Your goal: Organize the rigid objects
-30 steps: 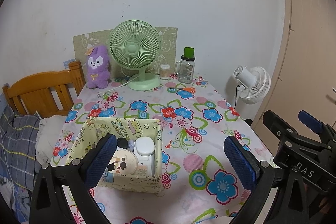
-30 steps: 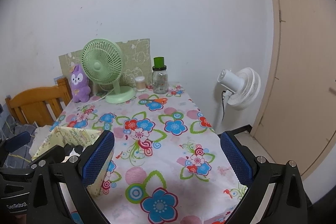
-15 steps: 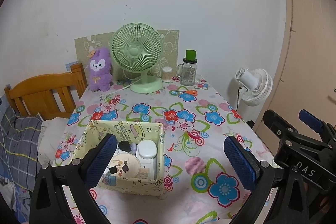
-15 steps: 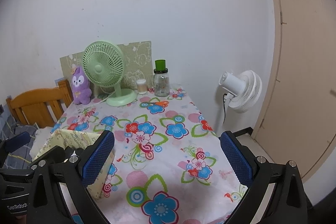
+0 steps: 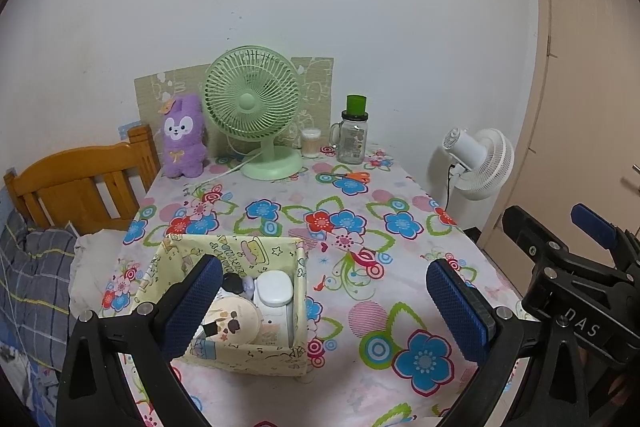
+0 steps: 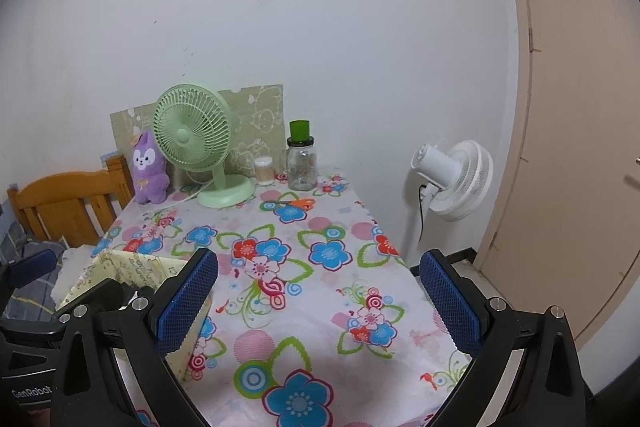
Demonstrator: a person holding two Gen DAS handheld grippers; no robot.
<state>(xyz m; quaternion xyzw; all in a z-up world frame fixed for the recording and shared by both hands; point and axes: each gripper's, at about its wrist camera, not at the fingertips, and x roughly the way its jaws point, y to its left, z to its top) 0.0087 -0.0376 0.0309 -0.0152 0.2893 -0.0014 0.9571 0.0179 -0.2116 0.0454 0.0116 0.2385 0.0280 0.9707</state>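
Flowered tablecloth (image 5: 360,211) covers the table. Both the left gripper (image 5: 324,307) and right gripper (image 6: 318,303) hover wide open, holding nothing. At seven o'clock of the left one, the yellow fabric box (image 5: 240,351) holds a white case (image 5: 274,293) and round compact (image 5: 236,317).

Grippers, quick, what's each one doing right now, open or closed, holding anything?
Left gripper: open, holding nothing.
Right gripper: open, holding nothing.
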